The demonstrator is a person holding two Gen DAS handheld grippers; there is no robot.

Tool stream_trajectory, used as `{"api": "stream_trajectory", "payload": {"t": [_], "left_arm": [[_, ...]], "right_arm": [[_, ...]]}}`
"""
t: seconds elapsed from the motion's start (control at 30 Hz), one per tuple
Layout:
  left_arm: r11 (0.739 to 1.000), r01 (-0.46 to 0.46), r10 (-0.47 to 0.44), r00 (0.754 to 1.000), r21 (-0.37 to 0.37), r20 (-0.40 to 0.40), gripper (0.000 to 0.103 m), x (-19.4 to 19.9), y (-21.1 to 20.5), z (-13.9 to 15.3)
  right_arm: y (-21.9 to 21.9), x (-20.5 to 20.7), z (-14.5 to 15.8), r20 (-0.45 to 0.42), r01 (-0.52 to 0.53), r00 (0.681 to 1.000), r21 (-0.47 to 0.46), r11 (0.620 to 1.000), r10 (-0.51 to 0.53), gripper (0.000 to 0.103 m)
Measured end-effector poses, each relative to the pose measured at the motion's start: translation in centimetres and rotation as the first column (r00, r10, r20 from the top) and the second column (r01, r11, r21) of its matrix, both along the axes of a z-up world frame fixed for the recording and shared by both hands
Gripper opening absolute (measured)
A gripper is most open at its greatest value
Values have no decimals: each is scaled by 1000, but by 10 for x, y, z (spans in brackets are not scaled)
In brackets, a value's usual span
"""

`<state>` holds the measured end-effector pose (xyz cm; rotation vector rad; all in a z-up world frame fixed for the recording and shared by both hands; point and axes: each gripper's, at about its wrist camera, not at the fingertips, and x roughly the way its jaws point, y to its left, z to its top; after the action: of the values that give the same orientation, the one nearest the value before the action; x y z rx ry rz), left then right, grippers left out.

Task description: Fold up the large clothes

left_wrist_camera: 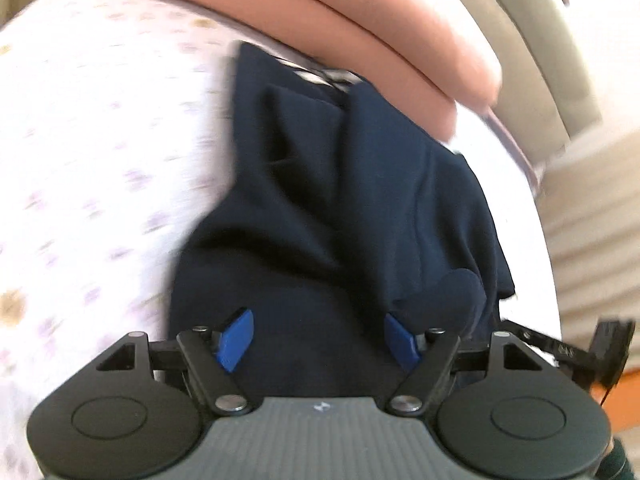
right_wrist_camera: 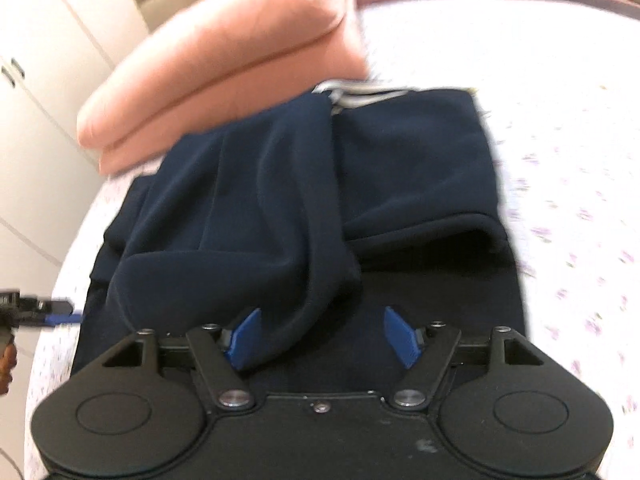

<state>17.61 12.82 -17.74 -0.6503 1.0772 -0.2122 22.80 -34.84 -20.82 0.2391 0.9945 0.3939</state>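
A dark navy garment point(left_wrist_camera: 340, 200) lies partly folded and bunched on a white bedsheet with small purple flowers point(left_wrist_camera: 80, 140). It also shows in the right wrist view point(right_wrist_camera: 280, 200), with a striped collar part point(right_wrist_camera: 352, 96) at its far end. My left gripper point(left_wrist_camera: 320, 340) is open, its blue pads point(left_wrist_camera: 236, 340) wide apart over the near edge of the cloth. My right gripper point(right_wrist_camera: 322, 336) is open too, and a rolled fold of the garment lies against its left pad point(right_wrist_camera: 244, 340). Neither grips the cloth.
A folded pink blanket point(right_wrist_camera: 224, 60) lies just beyond the garment, also in the left wrist view point(left_wrist_camera: 340, 28). White cupboards point(right_wrist_camera: 32, 100) stand to the left. The other gripper point(right_wrist_camera: 24, 308) shows at the left edge of the right wrist view.
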Motion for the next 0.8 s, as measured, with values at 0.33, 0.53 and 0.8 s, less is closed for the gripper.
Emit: {"api": "stream_trajectory", "payload": {"t": [0.33,0.53,0.8], "left_arm": [[994,-106,105,994,26,29,70,-69,38,-28],[999,-45,48,991,-25,121,55,-92,29,-40],[996,8,3,992,-84,128,57,-137,9,-46]], "right_arm": [[-57,-68,-17,80,90,994,-140,986,-79,95],[-92,-100,-41,11,186,982,-22,982,-186,98],[-116,-147,-49,3,143,990,57,988,-143,101]]}}
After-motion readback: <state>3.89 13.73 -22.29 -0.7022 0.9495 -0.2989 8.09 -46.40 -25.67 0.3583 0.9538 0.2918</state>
